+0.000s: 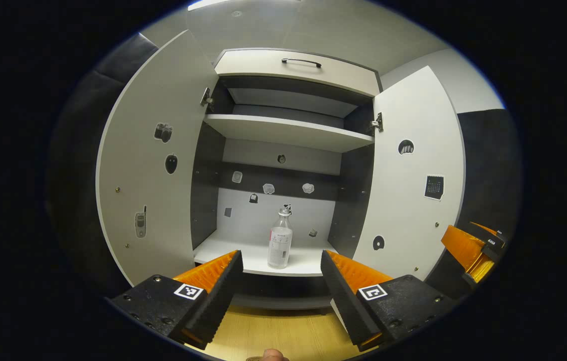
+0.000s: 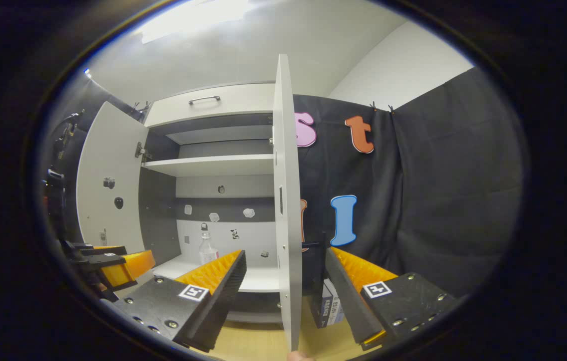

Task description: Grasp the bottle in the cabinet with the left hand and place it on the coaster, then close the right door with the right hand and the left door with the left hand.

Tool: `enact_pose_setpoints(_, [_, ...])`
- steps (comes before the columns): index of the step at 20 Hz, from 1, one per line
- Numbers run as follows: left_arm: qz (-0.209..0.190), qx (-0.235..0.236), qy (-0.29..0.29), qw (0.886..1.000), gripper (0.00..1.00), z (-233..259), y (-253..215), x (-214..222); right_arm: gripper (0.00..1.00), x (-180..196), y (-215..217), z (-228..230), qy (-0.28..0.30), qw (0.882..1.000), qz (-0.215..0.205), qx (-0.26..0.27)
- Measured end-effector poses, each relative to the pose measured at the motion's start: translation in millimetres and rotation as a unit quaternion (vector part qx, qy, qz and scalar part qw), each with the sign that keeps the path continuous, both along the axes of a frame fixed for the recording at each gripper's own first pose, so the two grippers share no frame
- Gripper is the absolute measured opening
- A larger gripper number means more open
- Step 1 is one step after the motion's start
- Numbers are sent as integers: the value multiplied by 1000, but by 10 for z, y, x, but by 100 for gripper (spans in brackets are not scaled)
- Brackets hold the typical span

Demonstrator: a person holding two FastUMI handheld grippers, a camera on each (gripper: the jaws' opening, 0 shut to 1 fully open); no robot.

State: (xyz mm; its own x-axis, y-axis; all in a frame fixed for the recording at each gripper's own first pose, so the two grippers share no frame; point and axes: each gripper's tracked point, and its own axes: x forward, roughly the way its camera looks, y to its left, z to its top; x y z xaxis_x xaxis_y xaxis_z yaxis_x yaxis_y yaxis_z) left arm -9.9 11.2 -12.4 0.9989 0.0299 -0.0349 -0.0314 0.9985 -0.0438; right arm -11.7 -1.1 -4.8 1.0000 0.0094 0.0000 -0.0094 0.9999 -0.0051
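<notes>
Standing open, the cabinet (image 1: 293, 65) shows both doors swung wide. Left gripper (image 1: 281, 263) hangs in front of the lower compartment, jaws spread wide apart, nothing between them. The bottle (image 1: 280, 239) stands upright on the bottom shelf (image 1: 223, 250), roughly centred, lined up between the two fingers but well back from them, not touched. It is clear with a pale label and a small cap. Small stickers dot the back wall (image 1: 268, 188) and the inner faces of the left door (image 1: 148, 165) and right door (image 1: 413, 170). An upper shelf (image 1: 283, 130) sits above, and a drawer front with a dark handle (image 1: 301, 62) tops the unit. The right gripper's body (image 1: 471, 245) pokes in at the far right edge of the left gripper view.

Right gripper (image 2: 285, 268) also has its jaws open, straddling the right door's (image 2: 286, 200) front edge, seen edge-on; cannot tell whether either finger touches it. From here the bottle (image 2: 207, 249) shows small on the bottom shelf. The left gripper (image 2: 113, 265) sits low at left. A small box (image 2: 331, 306) stands on the wooden tabletop (image 2: 258, 343) behind the door.
</notes>
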Motion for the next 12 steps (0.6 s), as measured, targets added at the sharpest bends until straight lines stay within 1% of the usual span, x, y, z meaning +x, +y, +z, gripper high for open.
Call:
enact_pose_setpoints(7, [0, 6, 4, 1000, 96, -55, -34, 159, 96, 78, -67, 8, -10, 1000, -4, -8])
enact_pose_setpoints(10, [21, 18, 16, 999, 97, -151, 119, 312, 96, 113, -113, 7, -12, 1000, -10, -11])
enact_pose_setpoints(11, [26, 23, 20, 999, 93, -189, 162, 390, 96, 116, -140, 0, -13, 1000, -13, -13])
enact_pose_setpoints(12, [28, 27, 21, 999, 97, -203, 208, 471, 96, 119, -167, 1, -13, 1000, -17, -15])
